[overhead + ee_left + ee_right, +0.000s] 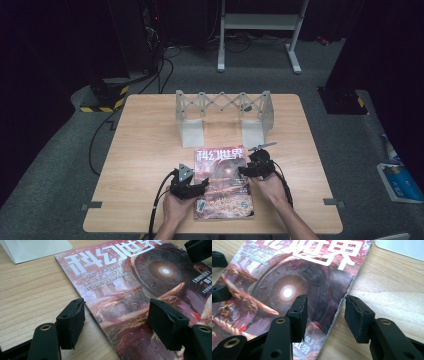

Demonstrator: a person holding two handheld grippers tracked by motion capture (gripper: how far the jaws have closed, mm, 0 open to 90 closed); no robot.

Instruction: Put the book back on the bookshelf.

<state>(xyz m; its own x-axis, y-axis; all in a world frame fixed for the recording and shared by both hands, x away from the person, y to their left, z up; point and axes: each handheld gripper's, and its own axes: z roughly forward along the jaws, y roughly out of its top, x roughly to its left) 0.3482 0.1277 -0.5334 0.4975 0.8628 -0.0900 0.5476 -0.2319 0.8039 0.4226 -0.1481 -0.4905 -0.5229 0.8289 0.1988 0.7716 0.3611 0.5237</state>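
Note:
A magazine with a reddish cover and white Chinese title lies flat near the table's front edge. My left gripper stands open astride its left edge. In the left gripper view one pad rests on the wood beside the spine, and the other pad is over the cover. My right gripper is open astride the right edge. In the right gripper view one pad is over the cover, and the other pad is over bare wood.
A grey folding scissor rack with two upright end plates stands at the back middle of the wooden table. Cables trail from both grippers off the front edge. On the floor are a white stand and a blue item.

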